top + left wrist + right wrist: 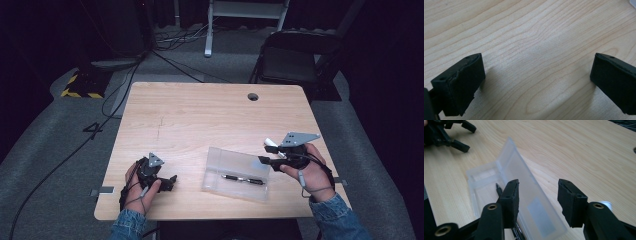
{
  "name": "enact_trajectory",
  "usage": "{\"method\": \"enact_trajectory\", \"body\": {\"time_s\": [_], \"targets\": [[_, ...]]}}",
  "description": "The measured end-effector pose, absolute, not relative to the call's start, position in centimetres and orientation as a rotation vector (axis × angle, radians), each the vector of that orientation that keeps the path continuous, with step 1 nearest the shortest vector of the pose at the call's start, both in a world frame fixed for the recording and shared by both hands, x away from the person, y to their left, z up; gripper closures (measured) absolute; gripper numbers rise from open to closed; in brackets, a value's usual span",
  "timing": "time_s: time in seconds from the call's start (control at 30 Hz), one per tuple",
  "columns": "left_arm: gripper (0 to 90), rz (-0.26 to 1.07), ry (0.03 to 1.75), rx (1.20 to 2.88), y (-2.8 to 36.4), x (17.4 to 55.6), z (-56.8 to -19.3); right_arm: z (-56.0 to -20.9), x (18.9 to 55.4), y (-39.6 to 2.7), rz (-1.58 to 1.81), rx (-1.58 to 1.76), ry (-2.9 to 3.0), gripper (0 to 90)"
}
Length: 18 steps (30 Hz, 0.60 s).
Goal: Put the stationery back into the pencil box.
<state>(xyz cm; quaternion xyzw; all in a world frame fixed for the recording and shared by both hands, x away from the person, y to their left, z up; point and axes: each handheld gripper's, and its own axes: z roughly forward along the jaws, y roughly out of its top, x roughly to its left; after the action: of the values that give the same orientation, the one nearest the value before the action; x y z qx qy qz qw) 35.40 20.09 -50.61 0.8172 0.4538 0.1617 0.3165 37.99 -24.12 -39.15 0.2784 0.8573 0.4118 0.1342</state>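
While the clear plastic case (236,174) lies open near the front edge of the table (200,115), a dark pen (243,179) is seen resting inside its tray half, lengthwise along the case. All positions below are taken from the case.

In the high view the right gripper (264,152) is held just off the case's right end, raised above the table, jaws pointing toward the case. The left gripper (170,181) is placed to the case's left, a clear strip of bare wood between them, low on the table. The right gripper is judged the nearer one and the likelier to act on the case or pen.

The case's long axis runs left to right, slightly tilted toward the front right corner; the pen lies parallel to it. A grasp across the pen would call for jaws set square to that axis.

Jaw states: the right gripper (537,202) is noted about half open, nothing between the pads. The left gripper (536,82) stands wide, with bare wood between the pads.

The right gripper view shows the lid (529,195) standing up from the tray and the pen tip (498,188) beside the left pad; the lid's rise is not readable from above. The high view alone gives both hands' spacing from the case.
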Motion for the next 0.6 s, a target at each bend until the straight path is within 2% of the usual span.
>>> {"method": "enact_trajectory", "body": {"time_s": [0.6], "targets": [[0.1, 0.427, 1.195, 2.15, 20.1, 35.4, -50.6, -39.5, 38.5, -29.5, 1.053, 1.072, 2.401, 48.0]]}}
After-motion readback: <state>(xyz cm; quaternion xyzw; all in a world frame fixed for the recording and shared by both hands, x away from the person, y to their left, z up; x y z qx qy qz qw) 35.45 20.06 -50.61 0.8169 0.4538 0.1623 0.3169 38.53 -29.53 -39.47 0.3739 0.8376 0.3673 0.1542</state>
